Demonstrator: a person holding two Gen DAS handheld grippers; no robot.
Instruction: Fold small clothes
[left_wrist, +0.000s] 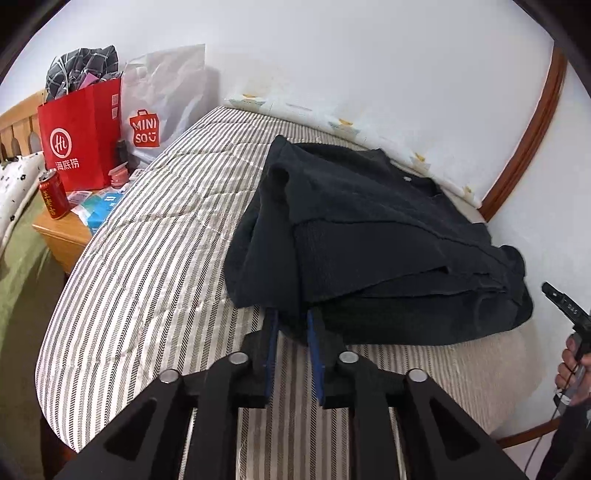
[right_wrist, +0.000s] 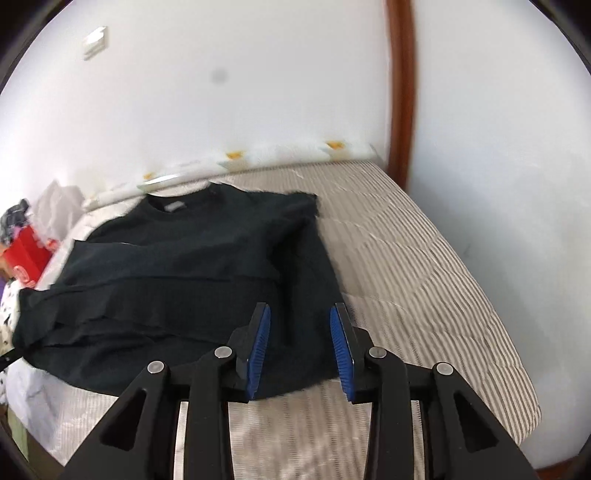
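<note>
A black sweater (left_wrist: 369, 236) lies partly folded on the striped mattress (left_wrist: 155, 236), its neck toward the wall. My left gripper (left_wrist: 291, 314) has its blue pads close together with a fold of the sweater's left edge between them, lifted a little. In the right wrist view the sweater (right_wrist: 184, 266) spreads to the left. My right gripper (right_wrist: 300, 314) is open and empty, just above the sweater's near right edge. The right gripper also shows at the right edge of the left wrist view (left_wrist: 565, 306), held by a hand.
A wooden nightstand (left_wrist: 62, 232) left of the bed holds a red paper bag (left_wrist: 81, 136), a white Miniso bag (left_wrist: 155, 107), a red can (left_wrist: 53, 195) and small packets. A white wall (right_wrist: 221, 92) runs behind the bed. A brown wooden frame (right_wrist: 400, 85) stands at the far right.
</note>
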